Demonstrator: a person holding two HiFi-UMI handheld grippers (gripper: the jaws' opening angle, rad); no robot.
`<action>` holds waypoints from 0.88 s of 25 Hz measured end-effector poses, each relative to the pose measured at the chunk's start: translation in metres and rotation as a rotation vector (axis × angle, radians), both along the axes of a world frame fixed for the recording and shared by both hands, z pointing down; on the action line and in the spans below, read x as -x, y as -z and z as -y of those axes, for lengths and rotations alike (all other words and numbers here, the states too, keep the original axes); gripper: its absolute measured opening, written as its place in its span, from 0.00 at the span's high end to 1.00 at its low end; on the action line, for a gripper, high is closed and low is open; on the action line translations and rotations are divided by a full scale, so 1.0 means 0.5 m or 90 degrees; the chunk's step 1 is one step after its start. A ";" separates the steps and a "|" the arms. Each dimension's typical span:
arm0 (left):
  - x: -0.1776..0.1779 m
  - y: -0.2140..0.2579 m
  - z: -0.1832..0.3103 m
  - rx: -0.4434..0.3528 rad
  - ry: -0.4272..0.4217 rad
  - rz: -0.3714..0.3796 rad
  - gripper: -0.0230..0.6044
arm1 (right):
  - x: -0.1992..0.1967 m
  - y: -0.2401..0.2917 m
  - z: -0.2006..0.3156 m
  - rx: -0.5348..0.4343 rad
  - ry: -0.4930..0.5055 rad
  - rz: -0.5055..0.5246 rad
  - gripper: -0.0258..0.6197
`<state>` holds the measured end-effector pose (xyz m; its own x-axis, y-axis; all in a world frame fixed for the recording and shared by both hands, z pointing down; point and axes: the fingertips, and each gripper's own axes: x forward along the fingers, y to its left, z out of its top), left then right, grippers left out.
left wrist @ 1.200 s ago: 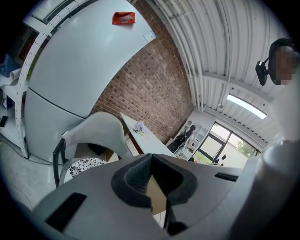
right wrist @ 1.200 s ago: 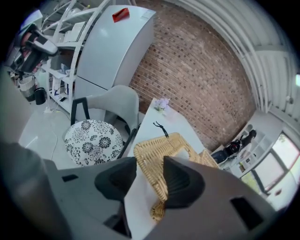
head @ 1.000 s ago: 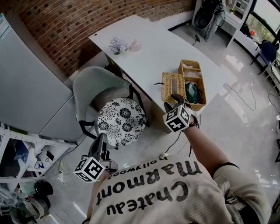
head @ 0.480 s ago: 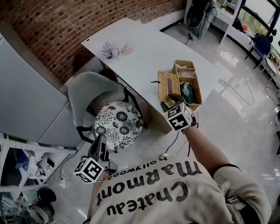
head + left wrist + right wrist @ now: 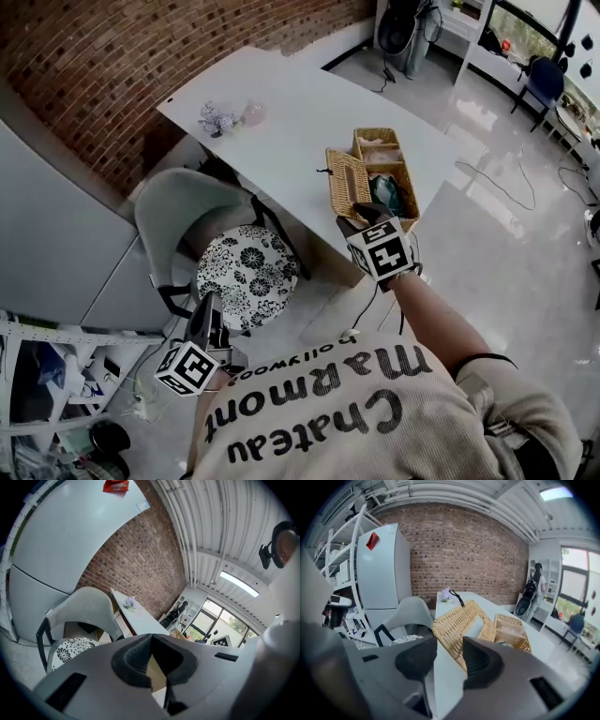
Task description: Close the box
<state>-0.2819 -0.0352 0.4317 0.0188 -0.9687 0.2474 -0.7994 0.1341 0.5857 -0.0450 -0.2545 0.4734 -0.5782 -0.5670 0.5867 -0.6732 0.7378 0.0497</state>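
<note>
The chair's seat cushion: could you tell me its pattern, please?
The seat cushion is white with a black floral print, clearest in the head view.

woven wicker box (image 5: 347, 185) — rough, matt; table (image 5: 300, 112) smooth (laminate-like); floor (image 5: 506, 262) glossy; brick wall (image 5: 141, 56) coarse.

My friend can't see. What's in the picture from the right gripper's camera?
The right gripper, its jaws just closed a little yet apart and empty, points at an open wicker box with its lid swung open, on a white table. A grey chair and a brick wall are behind.
</note>
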 end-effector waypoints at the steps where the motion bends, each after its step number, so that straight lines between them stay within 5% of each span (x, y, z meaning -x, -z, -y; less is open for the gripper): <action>1: -0.004 0.001 0.006 -0.001 -0.004 -0.003 0.96 | -0.003 0.002 0.000 0.002 -0.003 0.003 0.69; 22: -0.034 0.000 0.064 -0.011 -0.043 -0.022 0.96 | -0.094 0.055 0.002 0.035 -0.070 0.092 0.84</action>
